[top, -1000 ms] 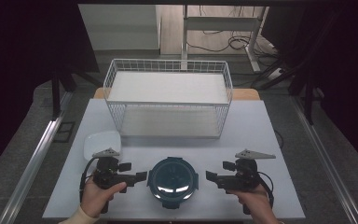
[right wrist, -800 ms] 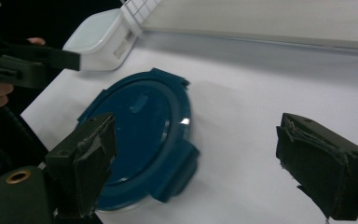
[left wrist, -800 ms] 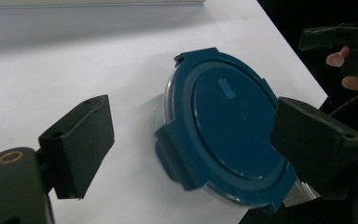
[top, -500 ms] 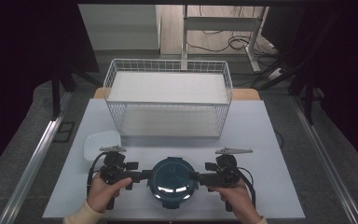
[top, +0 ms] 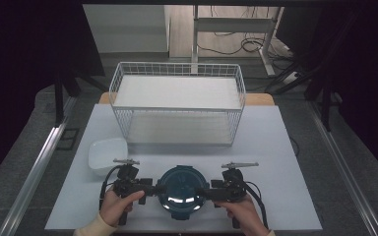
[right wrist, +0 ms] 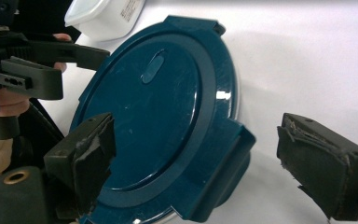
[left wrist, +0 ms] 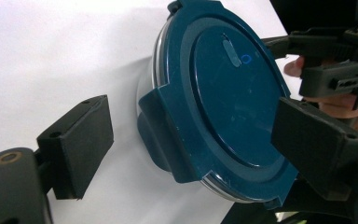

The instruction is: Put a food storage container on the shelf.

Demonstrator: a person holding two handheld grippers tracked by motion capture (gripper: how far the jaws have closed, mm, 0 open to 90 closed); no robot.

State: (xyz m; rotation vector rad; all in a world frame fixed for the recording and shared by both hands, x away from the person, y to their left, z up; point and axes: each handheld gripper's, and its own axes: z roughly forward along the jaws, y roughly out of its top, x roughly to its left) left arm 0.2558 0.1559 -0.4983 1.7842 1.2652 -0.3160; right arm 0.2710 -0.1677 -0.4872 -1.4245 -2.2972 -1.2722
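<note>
A round container with a dark blue lid (top: 180,192) is seen on the white worktop (top: 270,147), near its front edge. It is flanked by the left hand-held gripper (top: 153,188) and the right hand-held gripper (top: 207,192), both spread wide around its side clips. A white bowl (top: 108,153) and a wire basket (top: 177,104) are set farther back.

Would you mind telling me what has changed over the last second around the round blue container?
Both tongs moved inward: the left tongs and right tongs now flank the blue lidded container, each with jaws open around a side latch, not yet clamped. The container, white bowl and wire basket stayed where they were.
</note>
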